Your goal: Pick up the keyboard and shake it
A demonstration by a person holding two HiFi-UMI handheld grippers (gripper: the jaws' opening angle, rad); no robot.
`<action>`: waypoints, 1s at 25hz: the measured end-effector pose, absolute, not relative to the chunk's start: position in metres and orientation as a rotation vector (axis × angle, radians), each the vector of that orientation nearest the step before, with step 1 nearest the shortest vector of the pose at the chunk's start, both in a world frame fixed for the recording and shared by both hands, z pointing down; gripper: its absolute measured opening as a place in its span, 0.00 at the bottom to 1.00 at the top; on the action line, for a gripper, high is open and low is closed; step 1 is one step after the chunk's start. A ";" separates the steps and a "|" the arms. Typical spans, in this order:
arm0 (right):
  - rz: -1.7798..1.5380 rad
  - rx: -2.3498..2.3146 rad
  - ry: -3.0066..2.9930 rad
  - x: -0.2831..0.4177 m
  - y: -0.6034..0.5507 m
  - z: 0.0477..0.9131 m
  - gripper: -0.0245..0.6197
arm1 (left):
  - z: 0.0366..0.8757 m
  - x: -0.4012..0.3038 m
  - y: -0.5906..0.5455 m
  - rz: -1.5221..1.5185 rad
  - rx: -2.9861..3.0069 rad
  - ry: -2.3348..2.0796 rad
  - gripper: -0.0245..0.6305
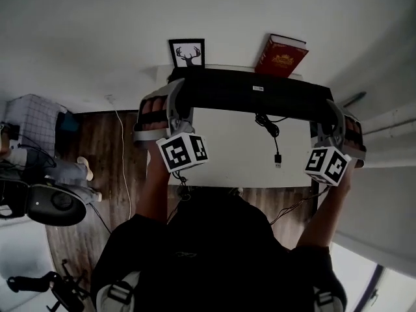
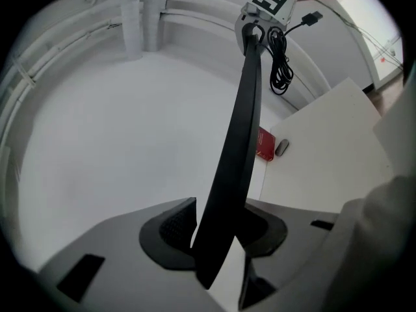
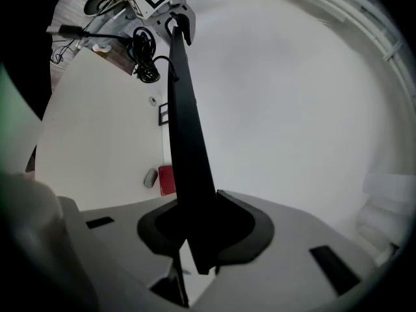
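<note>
Seeing long, slim black plastic keyboard (image 1: 253,96) hanging level across upper centre of head view, lifted clear of white rectangular tabletop (image 1: 227,155) beneath it. Showing edge-on in both gripper views, running as a dark blade from bottom centre to the top of each frame (image 2: 237,148) (image 3: 185,148).

Trailing from its middle: coiled black USB cable (image 1: 273,135), plug dangling free above the tabletop.

Clamping each short end: left gripper (image 1: 174,103) at upper left of centre, jaws pressing both faces of the keyboard's near end in its own view (image 2: 214,239); right gripper (image 1: 335,119) at right, jaws likewise pinching the opposite end (image 3: 198,229). Nothing else sitting between either pair.

Leaning against the wall at top of head view, behind the keyboard: red hardcover book (image 1: 281,56) and small black-framed deer picture (image 1: 187,52).

Judging pick-up as done; shaking looking to be the step in hand. Needing next: both ends moving together, holding the same spacing so neither end slips out, staying off the tabletop, minding the swinging cable near book and picture.
</note>
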State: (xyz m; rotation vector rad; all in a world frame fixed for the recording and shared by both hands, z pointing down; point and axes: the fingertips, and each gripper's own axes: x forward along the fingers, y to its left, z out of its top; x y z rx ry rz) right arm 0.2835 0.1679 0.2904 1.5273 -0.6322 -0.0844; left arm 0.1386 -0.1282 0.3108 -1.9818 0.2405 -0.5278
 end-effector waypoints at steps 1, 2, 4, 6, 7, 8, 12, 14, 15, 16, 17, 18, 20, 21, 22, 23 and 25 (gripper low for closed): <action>-0.112 1.516 -0.659 0.284 0.152 0.291 0.20 | 0.311 0.130 -0.139 -0.552 -1.980 0.275 0.27; -0.139 1.507 -0.684 0.284 0.138 0.290 0.20 | 0.311 0.121 -0.149 -0.574 -1.977 0.308 0.27; -0.186 1.492 -0.726 0.283 0.113 0.290 0.20 | 0.309 0.104 -0.164 -0.607 -1.968 0.368 0.27; -0.227 1.479 -0.766 0.280 0.093 0.291 0.20 | 0.308 0.086 -0.174 -0.639 -1.959 0.421 0.27; -0.249 1.472 -0.788 0.279 0.083 0.292 0.20 | 0.309 0.078 -0.178 -0.657 -1.955 0.449 0.27; -0.273 1.462 -0.813 0.278 0.071 0.293 0.20 | 0.310 0.068 -0.182 -0.678 -1.950 0.481 0.27; -0.372 1.415 -0.909 0.255 0.012 0.290 0.20 | 0.304 0.015 -0.213 -0.756 -1.926 0.620 0.27; -0.410 1.384 -0.941 0.214 -0.031 0.272 0.20 | 0.288 -0.036 -0.246 -0.786 -1.930 0.679 0.27; -0.433 1.362 -0.958 0.192 -0.055 0.260 0.20 | 0.278 -0.065 -0.262 -0.803 -1.935 0.713 0.27; -0.457 1.341 -0.977 0.173 -0.076 0.249 0.20 | 0.270 -0.090 -0.274 -0.820 -1.937 0.750 0.27; -0.480 1.323 -0.996 0.162 -0.092 0.241 0.20 | 0.265 -0.107 -0.282 -0.836 -1.935 0.784 0.27; -0.500 1.311 -1.015 0.158 -0.103 0.239 0.20 | 0.262 -0.116 -0.285 -0.851 -1.928 0.813 0.27; -0.542 1.294 -1.058 0.163 -0.113 0.245 0.20 | 0.266 -0.122 -0.279 -0.886 -1.903 0.869 0.27; -0.570 1.287 -1.084 0.168 -0.116 0.251 0.20 | 0.270 -0.122 -0.272 -0.908 -1.884 0.903 0.27; -0.600 1.282 -1.110 0.173 -0.118 0.258 0.20 | 0.274 -0.123 -0.263 -0.929 -1.863 0.938 0.27; -0.629 1.281 -1.134 0.176 -0.118 0.264 0.20 | 0.278 -0.124 -0.254 -0.948 -1.842 0.972 0.27; -0.672 1.284 -1.173 0.174 -0.117 0.269 0.20 | 0.283 -0.131 -0.237 -0.975 -1.810 1.022 0.27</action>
